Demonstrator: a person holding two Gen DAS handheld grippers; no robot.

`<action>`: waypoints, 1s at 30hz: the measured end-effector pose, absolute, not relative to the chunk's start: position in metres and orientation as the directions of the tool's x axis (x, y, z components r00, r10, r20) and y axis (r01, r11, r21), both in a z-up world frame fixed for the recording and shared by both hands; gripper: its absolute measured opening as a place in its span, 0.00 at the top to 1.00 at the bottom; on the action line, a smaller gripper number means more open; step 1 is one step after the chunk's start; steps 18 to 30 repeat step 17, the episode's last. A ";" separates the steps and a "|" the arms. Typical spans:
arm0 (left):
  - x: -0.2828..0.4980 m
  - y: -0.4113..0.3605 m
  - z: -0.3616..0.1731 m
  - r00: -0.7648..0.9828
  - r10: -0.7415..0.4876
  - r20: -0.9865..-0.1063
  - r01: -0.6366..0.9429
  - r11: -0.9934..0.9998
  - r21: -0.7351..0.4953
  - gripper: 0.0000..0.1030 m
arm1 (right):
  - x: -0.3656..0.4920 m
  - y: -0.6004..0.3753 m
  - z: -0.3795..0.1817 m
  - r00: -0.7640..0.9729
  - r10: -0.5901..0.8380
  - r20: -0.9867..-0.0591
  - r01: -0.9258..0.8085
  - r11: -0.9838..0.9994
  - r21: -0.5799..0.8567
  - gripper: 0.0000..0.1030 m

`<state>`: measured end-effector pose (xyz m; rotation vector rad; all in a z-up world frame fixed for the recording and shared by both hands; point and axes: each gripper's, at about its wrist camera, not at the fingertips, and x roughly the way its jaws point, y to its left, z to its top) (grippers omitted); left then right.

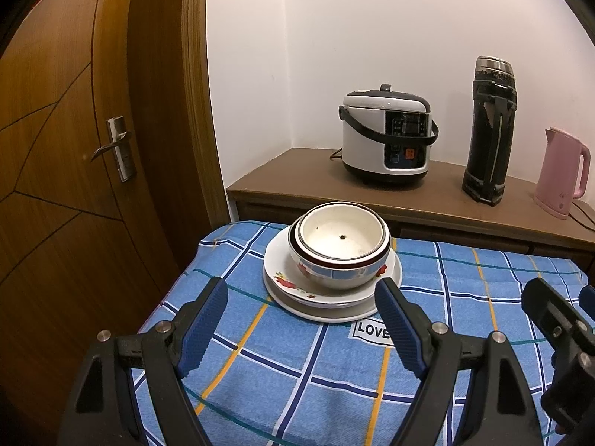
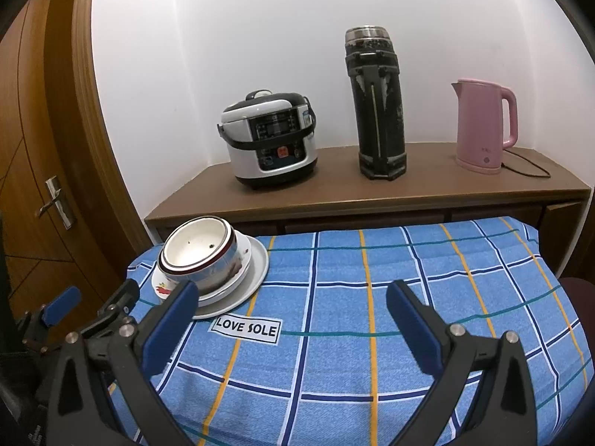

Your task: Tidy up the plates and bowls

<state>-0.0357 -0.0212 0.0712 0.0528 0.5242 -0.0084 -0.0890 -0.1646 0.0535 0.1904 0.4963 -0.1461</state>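
Two nested bowls (image 1: 344, 247), two stacked plates (image 1: 331, 303), one rice cooker (image 1: 386, 135), one thermos (image 1: 489, 132), one pink kettle (image 1: 563, 173)

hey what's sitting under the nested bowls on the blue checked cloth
The nested bowls rest on a floral plate, stacked on at least one plain white plate. The bowls cover the plates' centres, so anything lying there is hidden.

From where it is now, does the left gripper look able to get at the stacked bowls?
Probably yes. The left gripper is open and faces the stacked bowls, which sit on plates straight ahead on the checked cloth. Nothing lies between them, and the right gripper is off to the side.
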 end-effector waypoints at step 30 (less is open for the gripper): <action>-0.031 -0.020 0.070 0.855 0.006 -0.519 0.015 0.999 0.037 0.19 | -0.086 -0.164 0.052 0.866 -0.098 -0.491 0.193 0.970 0.146 0.00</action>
